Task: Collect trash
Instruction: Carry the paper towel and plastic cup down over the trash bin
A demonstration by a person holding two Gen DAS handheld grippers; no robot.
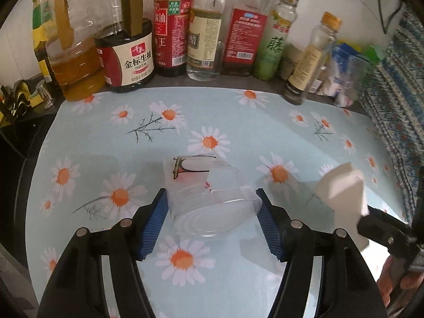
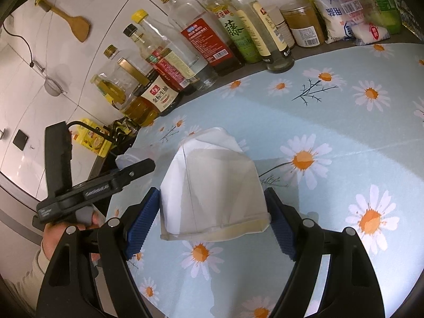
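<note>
Your left gripper (image 1: 212, 222), angled down over the daisy-print surface (image 1: 265, 137), clamps its fingers on a clear plastic cup (image 1: 209, 198). Your right gripper (image 2: 212, 222) pinches a white paper cup (image 2: 212, 182). Behind stands a dark soy bottle (image 1: 129, 50) labelled 金标生抽.

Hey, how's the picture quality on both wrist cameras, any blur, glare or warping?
Left wrist view: strong fisheye bending of the row of sauce bottles; the white paper cup at right is motion-blurred; the clear plastic cup is sharp. Right wrist view: same warping, mostly sharp, and a soft shadow band crosses the daisy-print tablecloth.
</note>
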